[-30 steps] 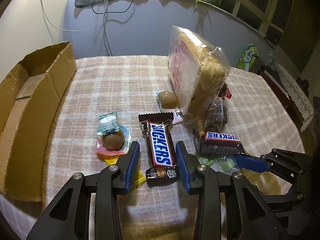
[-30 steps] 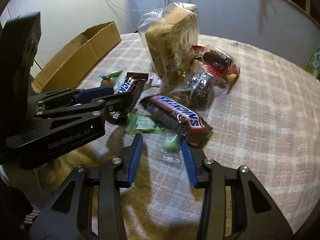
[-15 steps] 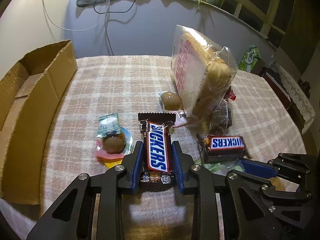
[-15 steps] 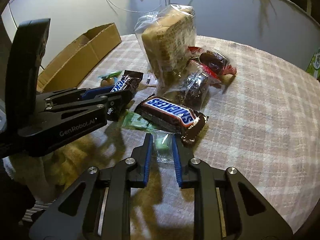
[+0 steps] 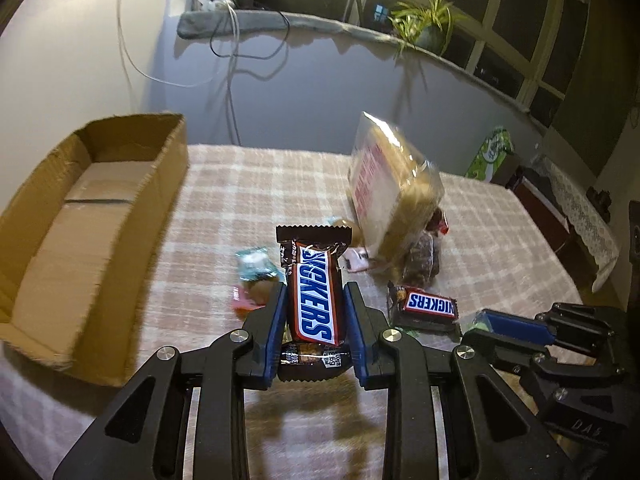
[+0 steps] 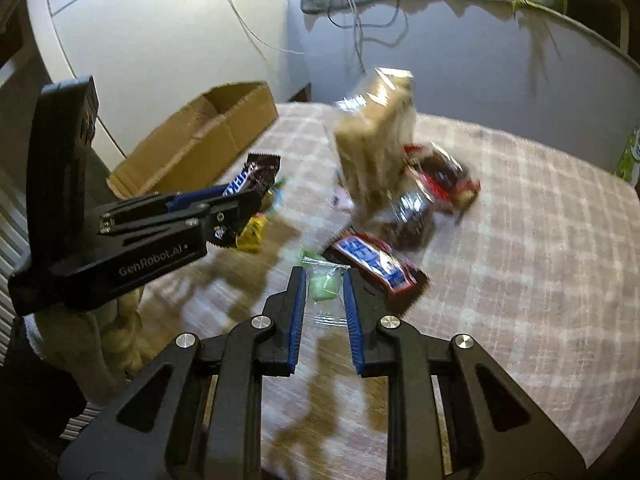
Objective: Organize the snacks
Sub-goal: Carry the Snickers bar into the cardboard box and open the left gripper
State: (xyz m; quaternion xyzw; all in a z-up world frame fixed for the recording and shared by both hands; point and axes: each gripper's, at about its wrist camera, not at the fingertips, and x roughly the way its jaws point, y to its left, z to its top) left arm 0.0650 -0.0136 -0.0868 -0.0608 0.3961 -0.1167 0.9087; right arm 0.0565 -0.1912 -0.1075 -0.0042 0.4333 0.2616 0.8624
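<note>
a snickers bar point(image 5: 315, 298) is clamped lengthwise between the blue pads of the left gripper point(image 5: 316, 308) and raised off the checked tablecloth point(image 5: 224, 184). the right gripper point(image 6: 325, 292) is closed on a small green candy point(image 6: 325, 283) in clear wrap, also lifted. both pickups look done; the next move is likely a carry to the open cardboard box point(image 5: 132, 200) at the table's left edge, releasing inside its walls. the left view shows the box's bare floor and a second snickers bar point(image 5: 430, 305) lying just beside the right gripper. the right view shows the bagged bread point(image 6: 376, 148) and the dark wrapped pastries point(image 6: 436, 176) against it.
</note>
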